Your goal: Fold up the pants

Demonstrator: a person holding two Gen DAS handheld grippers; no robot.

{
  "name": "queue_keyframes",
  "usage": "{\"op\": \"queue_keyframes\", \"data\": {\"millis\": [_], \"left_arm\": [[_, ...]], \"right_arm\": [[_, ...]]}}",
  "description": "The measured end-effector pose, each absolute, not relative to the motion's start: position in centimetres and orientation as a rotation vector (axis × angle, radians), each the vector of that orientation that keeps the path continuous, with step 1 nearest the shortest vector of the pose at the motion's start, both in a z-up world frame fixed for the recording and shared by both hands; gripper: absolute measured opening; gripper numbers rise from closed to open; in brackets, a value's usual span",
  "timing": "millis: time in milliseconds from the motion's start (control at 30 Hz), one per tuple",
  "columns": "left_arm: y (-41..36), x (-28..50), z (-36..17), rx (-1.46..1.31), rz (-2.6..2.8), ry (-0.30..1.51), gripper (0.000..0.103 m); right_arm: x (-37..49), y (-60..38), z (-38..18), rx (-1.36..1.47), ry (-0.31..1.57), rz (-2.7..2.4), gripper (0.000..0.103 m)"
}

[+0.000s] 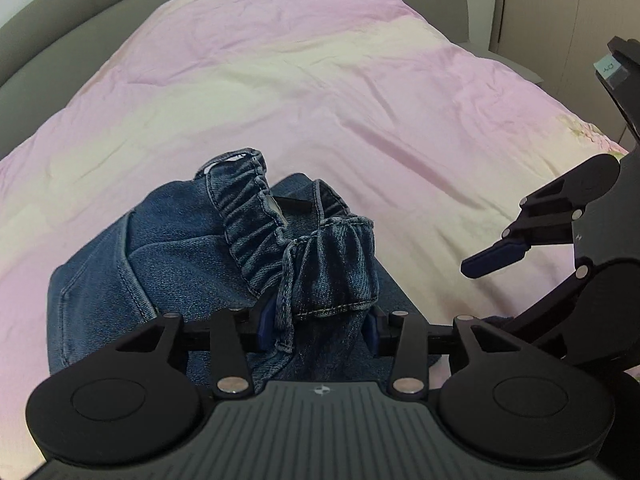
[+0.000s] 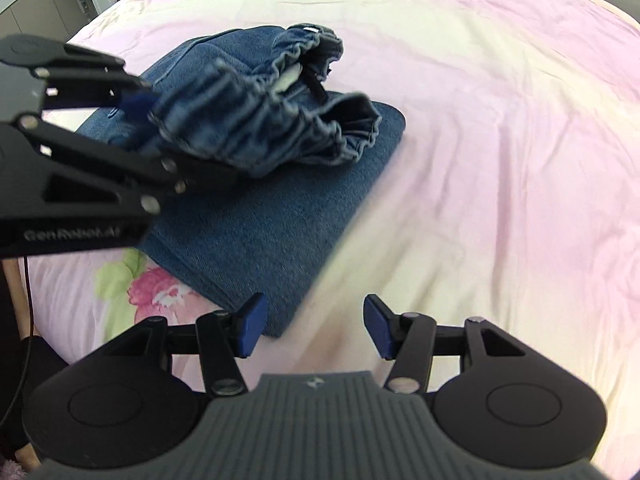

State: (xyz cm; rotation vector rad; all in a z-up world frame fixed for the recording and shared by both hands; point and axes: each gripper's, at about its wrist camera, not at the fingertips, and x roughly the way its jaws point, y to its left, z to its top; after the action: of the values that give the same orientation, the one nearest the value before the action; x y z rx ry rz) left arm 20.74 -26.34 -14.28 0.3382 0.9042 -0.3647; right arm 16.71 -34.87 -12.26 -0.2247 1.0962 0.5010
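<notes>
Blue denim pants [image 2: 260, 216] lie folded in a flat stack on the pink bed cover [image 2: 500, 160]. Their elastic waistband [image 2: 280, 120] is bunched up on top of the stack. My left gripper [image 1: 320, 324] has that bunch of waistband [image 1: 328, 264] between its blue pads, which touch the cloth on both sides. From the right wrist view the left gripper [image 2: 172, 136] reaches in from the left, blurred. My right gripper [image 2: 316, 328] stands open and empty above the bare cover, its left pad next to the stack's near corner. It also shows at the right edge as the right gripper [image 1: 488, 288].
The bed cover [image 1: 320, 80] spreads wide around the pants [image 1: 168, 248]. A grey headboard [image 1: 48, 12] curves along the far left. A grey chair back [image 1: 432, 0] and cabinets stand beyond the bed. A flower print [image 2: 156, 284] marks the cover's near edge.
</notes>
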Motion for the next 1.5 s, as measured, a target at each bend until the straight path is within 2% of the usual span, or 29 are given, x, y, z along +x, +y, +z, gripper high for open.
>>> {"op": "queue_keyframes", "data": {"millis": [100, 133, 167, 233, 433, 667, 1000, 1067, 1100, 1167, 1200, 1267, 1367, 1500], "left_arm": [[-25.9, 20.4, -13.7, 0.324, -0.417, 0.895, 0.067], [-25.3, 20.1, -13.2, 0.284, -0.457, 0.891, 0.080], [-24.8, 19.9, -12.7, 0.232, -0.497, 0.899, 0.085], [-23.6, 19.5, -11.6, 0.182, -0.529, 0.900, 0.084], [-18.5, 17.1, -10.1, 0.281, -0.460, 0.865, 0.084], [-10.4, 14.7, -11.4, 0.326, -0.289, 0.922, 0.084], [-2.8, 13.4, -16.5, 0.217, -0.154, 1.109, 0.085], [-1.9, 13.8, -17.2, 0.174, -0.122, 1.111, 0.081], [-1.4, 14.1, -17.5, 0.137, -0.117, 1.130, 0.081], [-0.5, 14.5, -17.7, 0.056, -0.141, 1.138, 0.063], [-0.3, 14.5, -17.7, 0.041, -0.156, 1.139, 0.059], [-0.1, 14.3, -17.6, 0.038, -0.147, 1.126, 0.046], [0.5, 14.2, -17.7, 0.006, -0.128, 1.127, 0.041], [0.5, 14.3, -17.7, -0.020, -0.103, 1.138, 0.036]], "right_arm": [[16.4, -34.9, -12.1, -0.226, 1.104, 0.483, 0.051], [16.4, -34.8, -11.9, -0.225, 1.102, 0.477, 0.051], [16.2, -34.8, -11.5, -0.224, 1.097, 0.475, 0.051], [16.1, -35.1, -10.1, -0.220, 1.083, 0.475, 0.052], [15.9, -34.3, -6.9, -0.183, 1.031, 0.481, 0.054], [19.0, -31.3, -4.9, -0.064, 1.004, 0.474, 0.054], [25.4, -28.6, -8.1, 0.066, 1.098, 0.396, 0.053], [26.0, -28.5, -9.0, 0.098, 1.124, 0.389, 0.053], [26.2, -28.5, -9.4, 0.119, 1.135, 0.385, 0.050], [26.4, -28.6, -9.8, 0.158, 1.146, 0.382, 0.042], [26.4, -28.6, -9.8, 0.163, 1.143, 0.374, 0.035], [26.1, -28.1, -9.0, 0.139, 1.114, 0.384, 0.031], [24.9, -27.1, -5.7, 0.094, 1.040, 0.419, 0.021], [22.7, -26.5, -0.7, 0.085, 0.936, 0.486, 0.016]]}}
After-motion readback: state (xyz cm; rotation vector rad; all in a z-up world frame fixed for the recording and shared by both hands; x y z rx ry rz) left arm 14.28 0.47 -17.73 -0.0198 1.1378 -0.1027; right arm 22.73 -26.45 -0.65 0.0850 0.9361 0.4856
